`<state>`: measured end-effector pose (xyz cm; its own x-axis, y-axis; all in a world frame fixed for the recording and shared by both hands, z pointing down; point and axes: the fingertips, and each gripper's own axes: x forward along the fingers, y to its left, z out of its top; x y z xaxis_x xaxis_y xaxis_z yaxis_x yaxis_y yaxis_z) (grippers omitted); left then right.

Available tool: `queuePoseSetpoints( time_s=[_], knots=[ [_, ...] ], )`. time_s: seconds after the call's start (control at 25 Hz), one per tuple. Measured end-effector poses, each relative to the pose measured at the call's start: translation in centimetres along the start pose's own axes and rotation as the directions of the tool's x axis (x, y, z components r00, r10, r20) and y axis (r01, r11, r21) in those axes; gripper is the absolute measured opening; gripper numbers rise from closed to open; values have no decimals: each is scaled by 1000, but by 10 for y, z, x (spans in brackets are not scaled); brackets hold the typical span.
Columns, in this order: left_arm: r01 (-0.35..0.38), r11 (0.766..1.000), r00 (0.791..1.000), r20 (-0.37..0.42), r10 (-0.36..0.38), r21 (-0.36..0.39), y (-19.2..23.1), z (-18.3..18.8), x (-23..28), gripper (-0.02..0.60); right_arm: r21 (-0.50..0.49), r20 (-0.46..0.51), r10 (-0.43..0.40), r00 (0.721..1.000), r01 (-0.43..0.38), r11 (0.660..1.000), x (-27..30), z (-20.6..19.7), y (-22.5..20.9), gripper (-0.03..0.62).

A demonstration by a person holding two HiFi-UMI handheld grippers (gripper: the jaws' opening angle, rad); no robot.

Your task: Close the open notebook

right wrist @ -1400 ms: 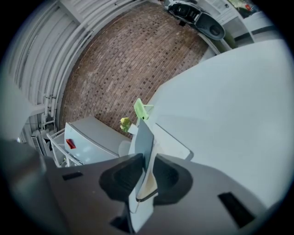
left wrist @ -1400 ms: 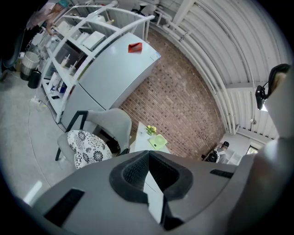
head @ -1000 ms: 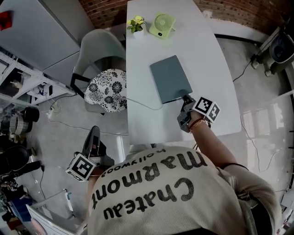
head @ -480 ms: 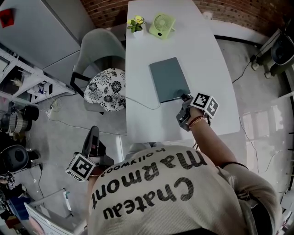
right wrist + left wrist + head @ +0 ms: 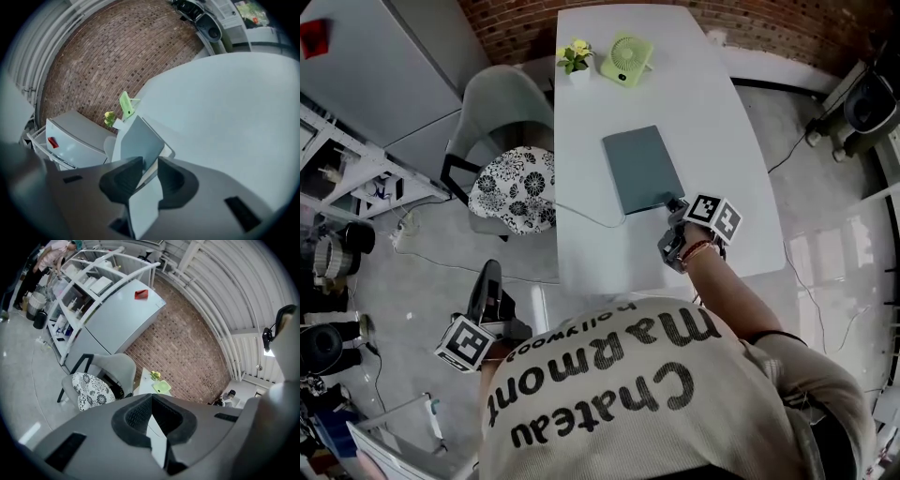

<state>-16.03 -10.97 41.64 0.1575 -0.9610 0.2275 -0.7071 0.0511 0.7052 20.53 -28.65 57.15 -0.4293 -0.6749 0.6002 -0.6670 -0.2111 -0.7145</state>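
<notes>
A white table point(image 5: 712, 141) runs away from the person. The notebook point(image 5: 642, 169) lies flat about the middle of it, grey-green cover uppermost, and from the head view it looks shut. The right gripper point(image 5: 675, 208) reaches in over the table's near end, tilted downward, to the notebook's corner nearest that end. In the right gripper view its jaws stand apart and have just been opening. That corner, both cover and pale page edges, sits in the gap between them, and the pads do not appear to press on it. The left gripper point(image 5: 492, 281) hangs clear of the table, out beyond its near left corner and lower down. In the left gripper view its jaws are closed tip to tip with nothing between them, and they point towards the table's far end. At that far end stand a small green fan point(image 5: 630, 49) and, nearer the table's left edge, a little potted plant point(image 5: 576, 54). A grey chair point(image 5: 508, 103) with a black-and-white flowered cushion point(image 5: 516, 183) stands against the table's left side. A thin cable point(image 5: 591, 217) trails across the tabletop from that side.
</notes>
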Motion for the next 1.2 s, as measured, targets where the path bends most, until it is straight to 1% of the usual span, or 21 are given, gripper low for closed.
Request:
queuePoseSetpoints(
  time_s=[0.24,0.4,0.56,0.64,0.72,0.76,0.88,0.96,1.04,1.16,1.2],
  knots=[
    [6,1000,1000,-4,-6,9,9,9,-16,0,17,34,-36,999,36,999,-8,-6,-1,92],
    [12,1000,1000,-1,-12,-13,21,18,-30,0,15,62,-47,997,46,999,-18,-13,9,81],
    [13,1000,1000,-14,-12,28,29,29,-44,0,19,91,-48,995,46,999,-28,-26,18,70],
    [12,999,1000,-21,-12,36,36,31,-52,0,23,96,-40,995,38,999,-33,-36,25,39],
    [29,999,999,-25,-28,27,39,33,-58,0,24,93,-24,995,22,999,-37,-48,34,7],
    [32,999,999,-30,-32,26,41,34,-62,0,23,88,-12,996,10,1000,-39,-54,40,3],
    [29,999,999,-40,-27,45,60,34,-76,0,19,67,16,998,-17,1000,-44,-74,56,3],
    [51,998,998,-36,-50,28,57,37,-83,0,20,50,37,998,-38,999,-47,-88,68,3],
    [50,999,998,-39,-49,17,59,39,-93,0,22,32,70,997,-70,997,-50,-103,82,3],
    [29,1000,999,-41,-29,6,84,34,-112,0,1,0,126,992,-126,992,-54,-133,107,3],
    [42,999,998,-42,-42,-3,85,34,-118,0,-18,-15,145,989,-145,989,-57,-145,116,3]
  ],
)
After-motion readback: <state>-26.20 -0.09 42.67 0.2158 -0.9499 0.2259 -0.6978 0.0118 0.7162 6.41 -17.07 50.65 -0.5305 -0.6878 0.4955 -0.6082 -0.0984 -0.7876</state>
